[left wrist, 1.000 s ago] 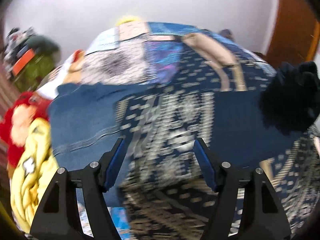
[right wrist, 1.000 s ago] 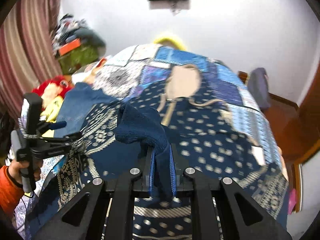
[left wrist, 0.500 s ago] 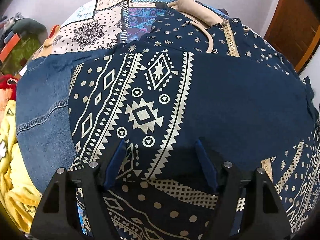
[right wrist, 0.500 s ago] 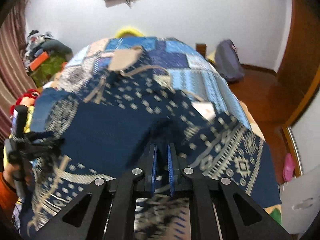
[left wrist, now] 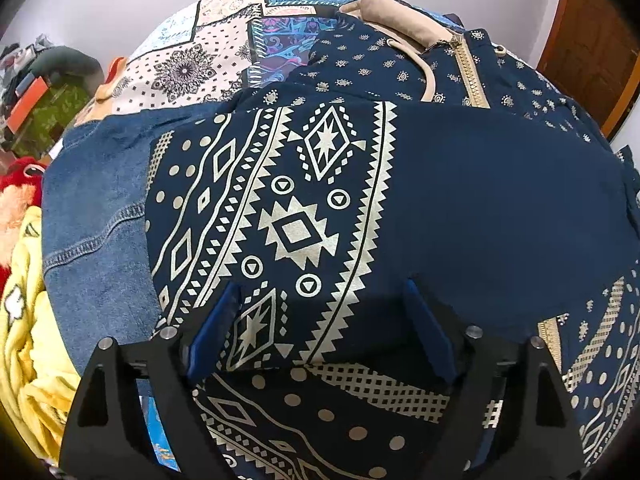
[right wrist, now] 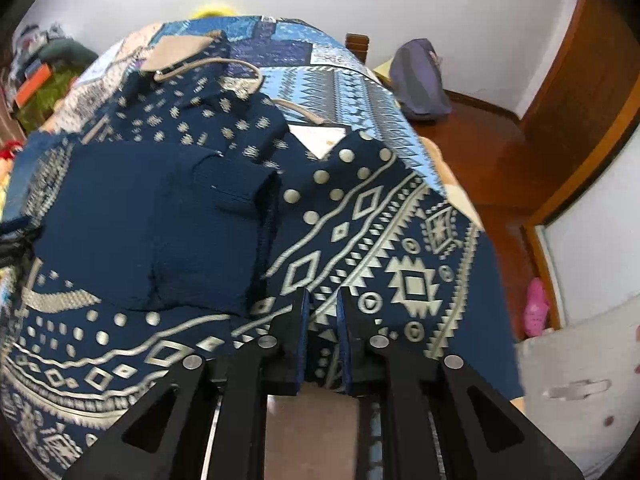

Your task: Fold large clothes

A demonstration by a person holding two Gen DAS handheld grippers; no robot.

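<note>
Patterned navy hoodie (left wrist: pixel 304 208) half folded on bed (right wrist: pixel 352 80); left hand-held gripper (left wrist: pixel 320 320) spread wide, right hand-held gripper (right wrist: pixel 322 320) just parting, both empty; may unfold if snagged when lifting away.

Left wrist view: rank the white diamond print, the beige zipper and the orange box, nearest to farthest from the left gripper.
1. White diamond print, straight ahead of the left gripper, on the navy garment.
2. Beige zipper, farther up, to the right.
3. Orange box, far left, off the bed.

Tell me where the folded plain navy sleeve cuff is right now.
In the right wrist view, the plain navy sleeve cuff lies left of centre on the navy hoodie with cream geometric print, below the beige drawstring.
</note>
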